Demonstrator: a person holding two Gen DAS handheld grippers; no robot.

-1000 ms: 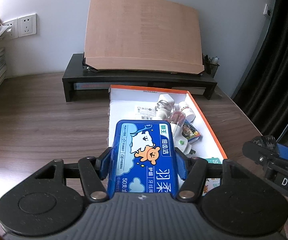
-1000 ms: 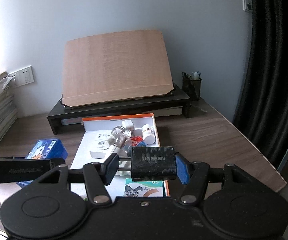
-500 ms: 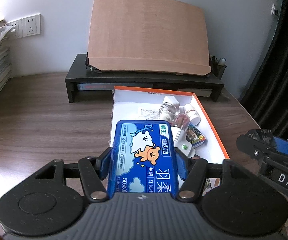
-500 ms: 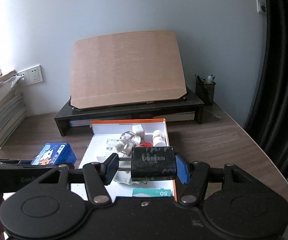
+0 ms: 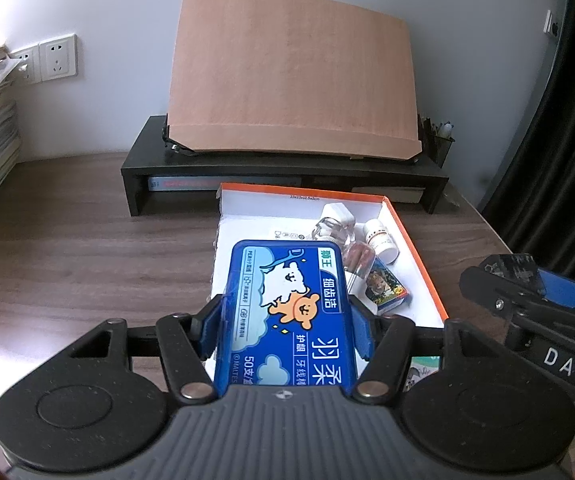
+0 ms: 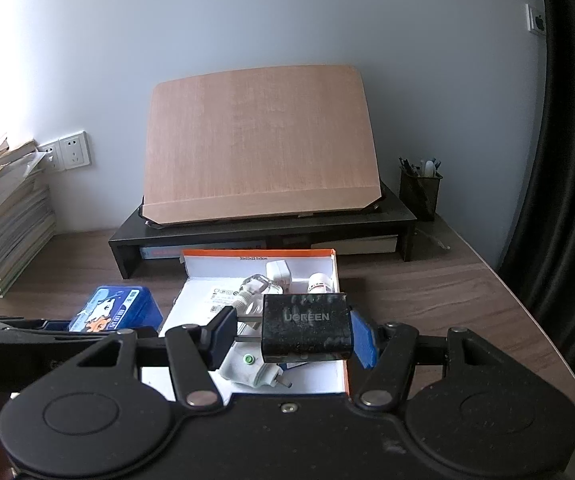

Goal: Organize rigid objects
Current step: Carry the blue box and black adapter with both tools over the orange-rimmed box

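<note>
My left gripper [image 5: 287,318] is shut on a blue floss-pick box [image 5: 287,312] with a cartoon bear, held above the near left part of the white, orange-rimmed box lid [image 5: 415,256]. The blue box also shows in the right wrist view [image 6: 111,308]. My right gripper [image 6: 293,334] is shut on a black UGREEN charger [image 6: 305,326], held above the lid's [image 6: 337,276] near right part. In the lid lie a white pill bottle [image 5: 381,238], a glass bottle [image 5: 333,232], a small card box [image 5: 387,288] and a white plug [image 6: 255,374].
A black monitor riser [image 5: 287,168] carrying a tilted wooden board [image 5: 291,88] stands behind the lid. A stack of books [image 6: 7,232] is at the far left, a pen holder [image 6: 419,190] at the far right. The desk edge and dark curtain [image 6: 567,160] are to the right.
Both grippers have pulled back and risen a little with their objects still held; the lid and riser sit farther away in both views.
</note>
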